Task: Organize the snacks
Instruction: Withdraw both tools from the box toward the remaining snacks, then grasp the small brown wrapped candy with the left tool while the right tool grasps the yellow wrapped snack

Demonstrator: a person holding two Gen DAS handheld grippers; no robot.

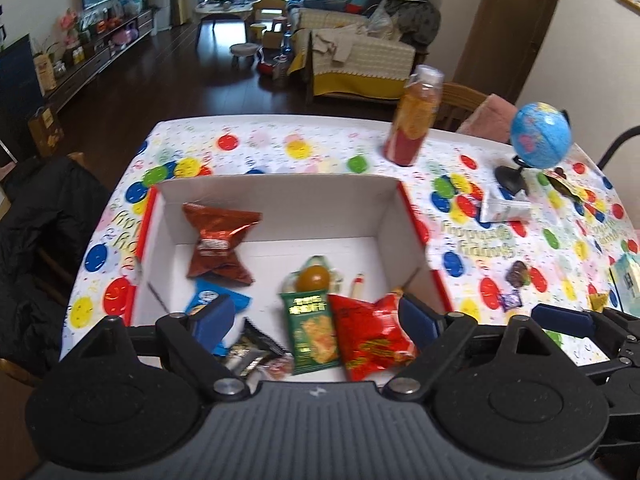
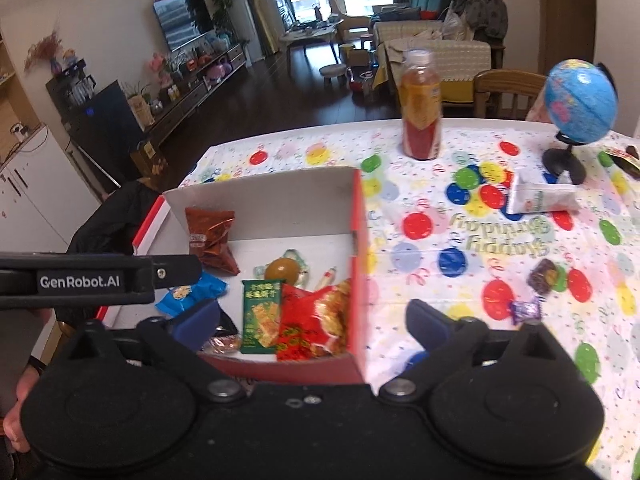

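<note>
1. The left claw (image 1: 316, 320) stands wide open above the near end of the box (image 1: 276, 196), nothing between its pads.
2. The right claw (image 2: 312, 328) is equally spread and empty, straddling the box's near right corner.
3. Inside the box lie a red bag (image 1: 370, 334), a green packet (image 1: 312, 328), a brown bag (image 1: 220, 244), a blue packet (image 1: 212, 300), a dark wrapper (image 1: 250, 350) and a round sealed snack (image 1: 314, 278): six at least.
4. Still loose on the table (image 2: 420, 220) are two small wrapped sweets (image 2: 526, 310), one purple, one dark; a white pouch (image 2: 540, 198) lies further off.
5. These sweets look light, crinkly and slippery; pinching across the body, not the twisted ends, seems safest.
6. One bottle (image 2: 420, 108) and one globe (image 2: 580, 100) stand at the far edge.
</note>
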